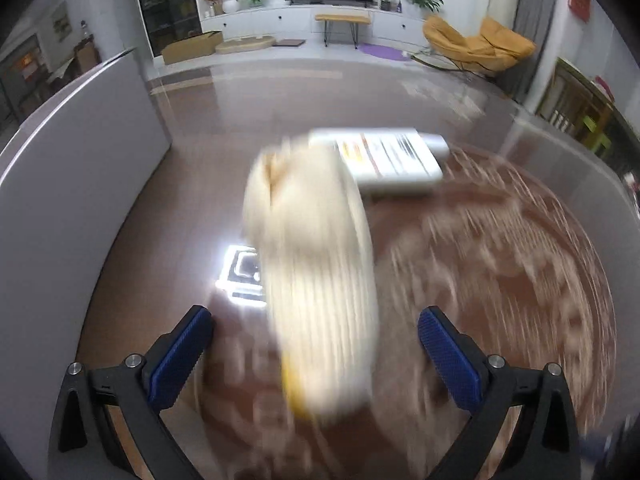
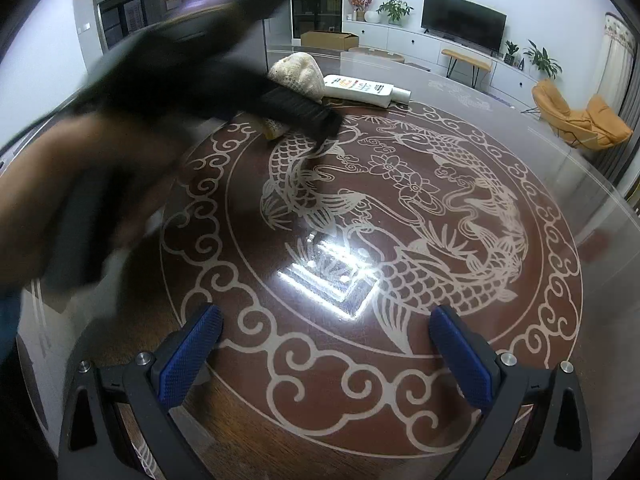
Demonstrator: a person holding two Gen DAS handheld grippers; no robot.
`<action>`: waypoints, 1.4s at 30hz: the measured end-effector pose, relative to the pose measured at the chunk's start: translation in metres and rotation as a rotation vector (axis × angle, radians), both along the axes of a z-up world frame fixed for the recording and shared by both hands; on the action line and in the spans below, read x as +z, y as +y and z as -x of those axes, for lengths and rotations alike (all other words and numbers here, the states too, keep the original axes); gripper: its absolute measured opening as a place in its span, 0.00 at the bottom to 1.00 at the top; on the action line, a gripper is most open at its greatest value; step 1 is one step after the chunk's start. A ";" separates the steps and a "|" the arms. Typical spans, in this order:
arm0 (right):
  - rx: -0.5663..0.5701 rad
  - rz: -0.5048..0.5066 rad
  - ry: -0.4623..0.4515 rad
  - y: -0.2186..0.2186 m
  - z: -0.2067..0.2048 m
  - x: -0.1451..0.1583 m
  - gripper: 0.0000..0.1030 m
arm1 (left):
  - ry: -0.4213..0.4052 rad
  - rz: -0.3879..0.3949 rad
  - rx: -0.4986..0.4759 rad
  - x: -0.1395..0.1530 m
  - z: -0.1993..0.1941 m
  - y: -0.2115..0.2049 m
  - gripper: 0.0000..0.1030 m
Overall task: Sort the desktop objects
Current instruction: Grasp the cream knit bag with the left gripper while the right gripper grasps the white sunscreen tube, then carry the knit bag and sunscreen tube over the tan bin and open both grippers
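Counter (image 2: pixel 400 392) fills both views, a dark round top under glass with a pale fish-and-cloud pattern and a bright lamp glare near its middle. Largest of the things to sort is a cream woven bundle (image 1: pixel 312 280), ribbed like a rolled cloth or loofah, with a yellow end nearest the left camera; it is heavily blurred there, so whether it rests on the counter or is lifted off it cannot be told. Just behind it, touching or nearly so, lies a flat white bottle (image 1: pixel 384 160) on its side, printed label up and cap pointing away to the right. In the right wrist view the same pair sits at the far edge of the pattern, the woven bundle (image 2: pixel 298 70) partly hidden by the blurred left gripper (image 2: pixel 296 112) and the hand behind it. From its own camera the left gripper (image 1: pixel 316 356) has its blue-padded fingers (image 1: pixel 180 356) spread wide on either side of the bundle's near end, not touching it as far as the blur allows. The right gripper (image 2: pixel 328 356) hangs over bare pattern, fingers likewise spread, nothing between them. The step in hand looks like the reach for the bundle. Next, I judge, the left fingers need to settle squarely across its width and close on that soft body without nudging the bottle.
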State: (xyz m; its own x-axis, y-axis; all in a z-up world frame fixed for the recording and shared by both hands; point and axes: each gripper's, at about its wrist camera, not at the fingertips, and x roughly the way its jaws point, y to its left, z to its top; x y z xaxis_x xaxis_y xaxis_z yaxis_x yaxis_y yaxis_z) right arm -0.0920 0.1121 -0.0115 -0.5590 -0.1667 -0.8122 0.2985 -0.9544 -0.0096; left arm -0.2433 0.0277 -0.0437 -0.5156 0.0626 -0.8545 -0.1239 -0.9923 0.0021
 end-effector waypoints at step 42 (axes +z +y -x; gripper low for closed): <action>0.256 -0.150 -0.097 -0.057 0.227 0.013 0.58 | 0.129 -0.085 -0.052 0.007 -0.161 -0.089 0.38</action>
State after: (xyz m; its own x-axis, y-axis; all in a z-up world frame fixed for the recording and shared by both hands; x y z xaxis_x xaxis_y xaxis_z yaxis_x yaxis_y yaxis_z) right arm -0.3191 0.0554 0.0016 -0.4328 -0.1668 -0.8859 0.5355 -0.8381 -0.1038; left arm -0.0819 -0.0612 -0.0366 -0.6146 0.1614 -0.7721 -0.1795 -0.9818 -0.0624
